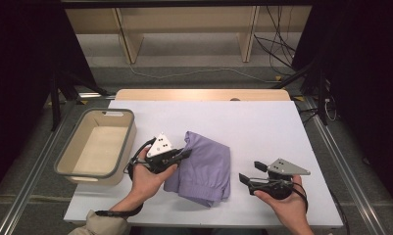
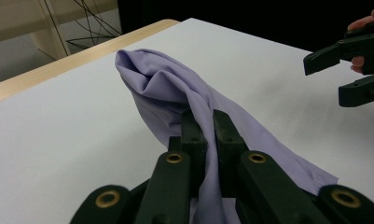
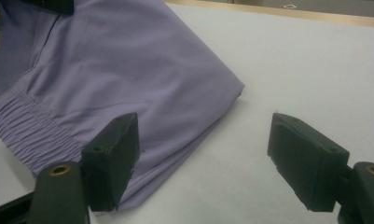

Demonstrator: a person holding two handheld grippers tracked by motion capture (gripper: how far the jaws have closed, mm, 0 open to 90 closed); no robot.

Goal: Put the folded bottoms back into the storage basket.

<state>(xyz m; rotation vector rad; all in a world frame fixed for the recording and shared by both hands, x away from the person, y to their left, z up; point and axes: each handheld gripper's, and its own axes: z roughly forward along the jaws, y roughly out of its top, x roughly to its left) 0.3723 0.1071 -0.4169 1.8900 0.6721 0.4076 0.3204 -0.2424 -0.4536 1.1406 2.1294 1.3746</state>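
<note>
Desk [image 1: 262, 117] first: the cloth [image 1: 204, 169] lies folded near its front edge, left of middle, long axis running front to back. The bin [image 1: 97, 147] sits at the left edge. Your left claw [image 1: 184, 154] is clamped tight on the cloth's left fold, pointing right. Your right claw [image 1: 248, 172] gapes wide, empty, just right of the cloth, aimed left at it.
</note>
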